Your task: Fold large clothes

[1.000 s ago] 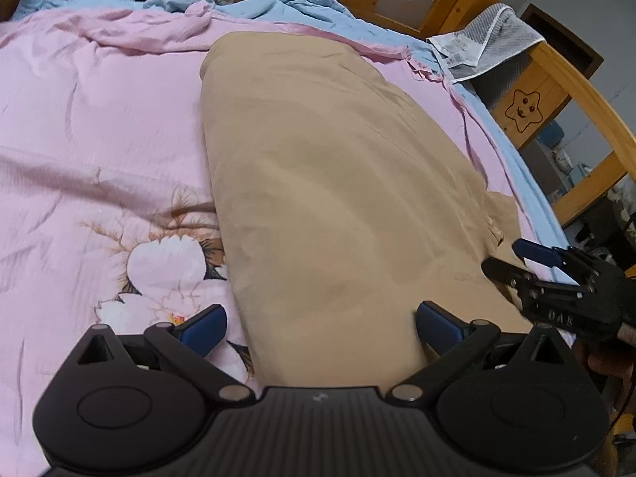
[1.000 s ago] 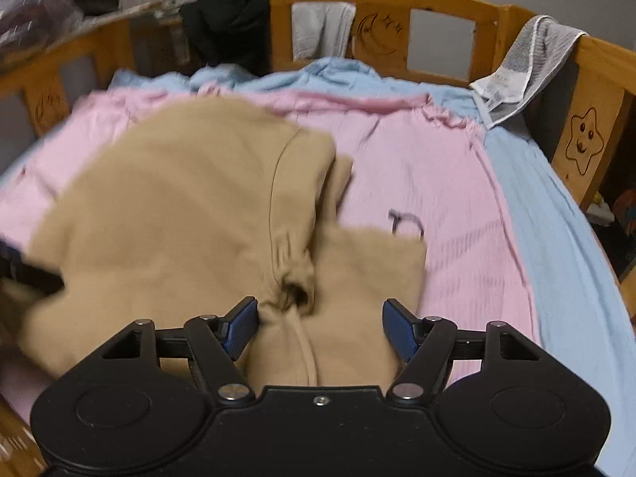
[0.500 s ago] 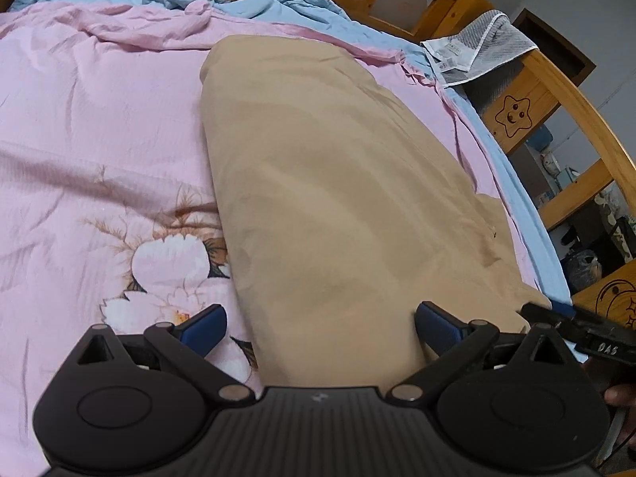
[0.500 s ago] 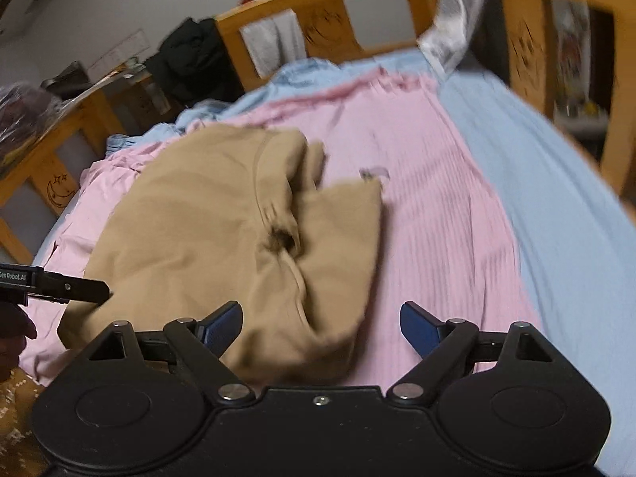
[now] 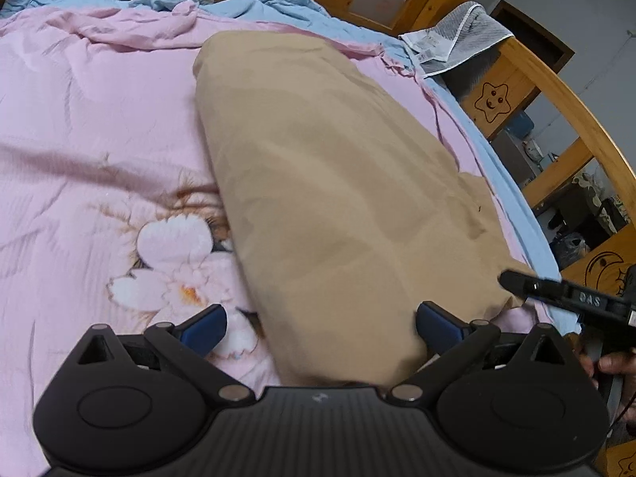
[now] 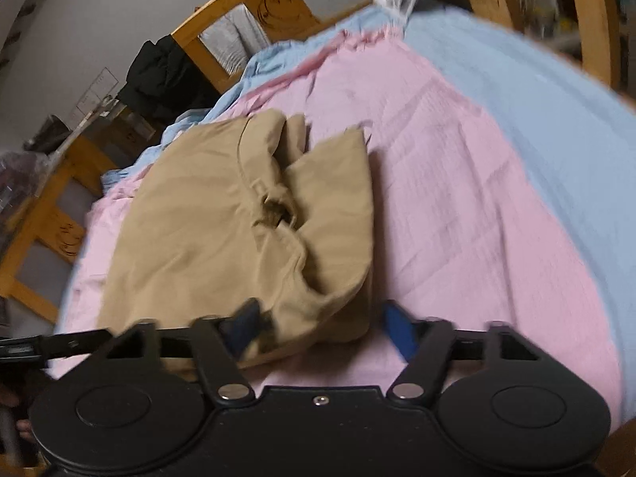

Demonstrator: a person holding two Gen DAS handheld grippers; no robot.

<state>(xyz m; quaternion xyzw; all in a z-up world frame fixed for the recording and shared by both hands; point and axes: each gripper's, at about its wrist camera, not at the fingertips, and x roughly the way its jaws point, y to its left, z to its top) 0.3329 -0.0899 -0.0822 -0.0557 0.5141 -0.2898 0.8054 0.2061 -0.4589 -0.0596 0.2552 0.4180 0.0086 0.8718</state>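
A tan garment (image 5: 330, 198) lies folded lengthwise on the pink floral bedspread (image 5: 79, 151). My left gripper (image 5: 320, 328) is open, its blue pads straddling the garment's near end. My right gripper (image 6: 318, 328) is open over the garment's (image 6: 222, 214) bunched waistband end. The right gripper also shows in the left wrist view (image 5: 564, 298), at the garment's right corner; whether it touches is unclear. The right wrist view is motion-blurred.
A wooden bed rail (image 5: 556, 91) with star and moon cut-outs runs along the right, with a grey towel (image 5: 453, 39) draped over it. A blue sheet (image 6: 536, 99) edges the bedspread. Dark clothes (image 6: 167, 75) hang on the far rail.
The right gripper has swung and tilted, sliding toward the garment's waistband end. The left gripper has stayed nearly still and open over the near end.
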